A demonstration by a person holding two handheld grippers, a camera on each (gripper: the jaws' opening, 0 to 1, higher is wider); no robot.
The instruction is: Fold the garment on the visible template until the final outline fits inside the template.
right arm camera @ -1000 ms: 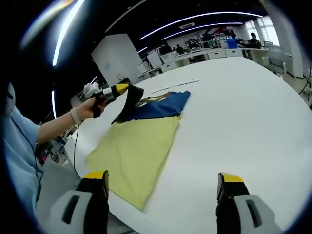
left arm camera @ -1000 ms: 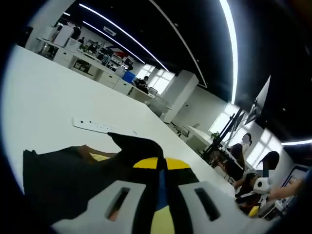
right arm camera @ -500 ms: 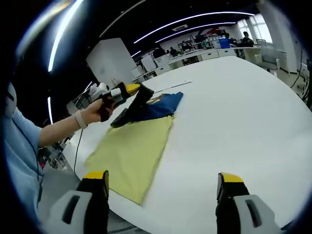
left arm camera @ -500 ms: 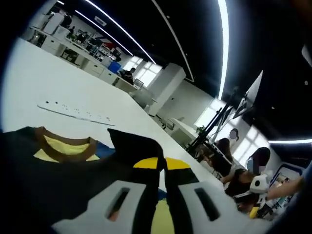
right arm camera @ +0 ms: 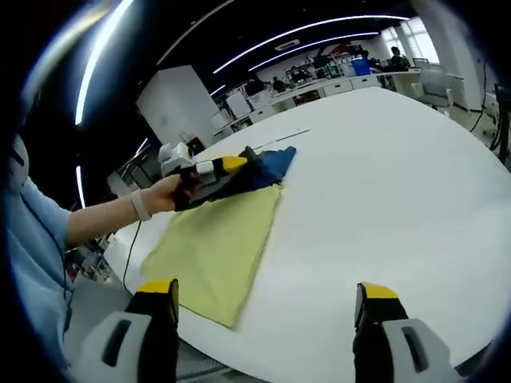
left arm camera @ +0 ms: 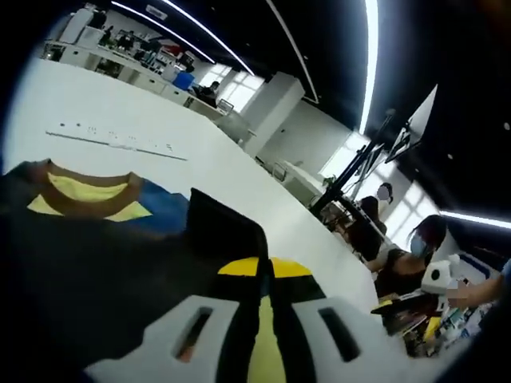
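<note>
Overhead, left tongs [left arm camera: 264, 275] pinching dark soft garment [left arm camera: 104, 255] (yellow flat template [right arm camera: 219, 243] beneath), right tongs [right arm camera: 267, 307] wide.

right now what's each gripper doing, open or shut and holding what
Left gripper: shut on the dark edge of the garment.
Right gripper: open, holding nothing, above the white table.
</note>
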